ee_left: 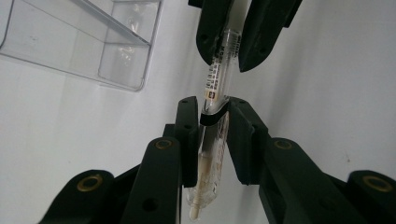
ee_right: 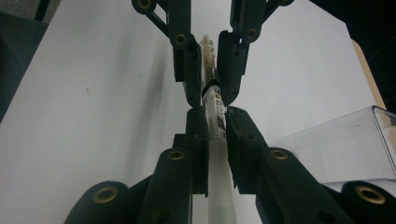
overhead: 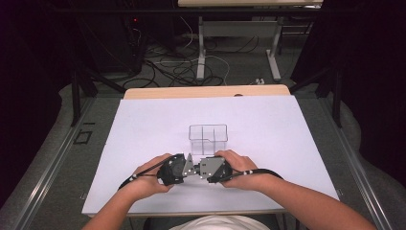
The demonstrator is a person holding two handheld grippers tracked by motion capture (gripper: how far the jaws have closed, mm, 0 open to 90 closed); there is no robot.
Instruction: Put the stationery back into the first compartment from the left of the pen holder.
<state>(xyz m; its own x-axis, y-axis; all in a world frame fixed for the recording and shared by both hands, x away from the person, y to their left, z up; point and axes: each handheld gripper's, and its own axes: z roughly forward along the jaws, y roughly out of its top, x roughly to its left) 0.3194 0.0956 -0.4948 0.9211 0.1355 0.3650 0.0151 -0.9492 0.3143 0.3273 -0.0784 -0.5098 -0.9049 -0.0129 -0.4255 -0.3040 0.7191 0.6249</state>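
Both hands meet at the near middle of the white table (overhead: pixel 143 124), the left gripper (ee_left: pixel 208 140) and right gripper (ee_right: pixel 215 135) each clamped on one clear plastic pen (ee_left: pixel 215 79). The gripper views reveal the pen's barcode label (ee_right: pixel 217 112). The clear divided plastic box (overhead: pixel 208 137) stands just beyond them.

I see a printed label with a small dark barcode block on the clear pen (ee_left: pixel 215 81); characters too small and blurred to read; same label on the pen in my right gripper view, equally illegible.

A clear divided box (overhead: pixel 208 138) stands just beyond both claws; the white tabletop (overhead: pixel 143 129) around lies open
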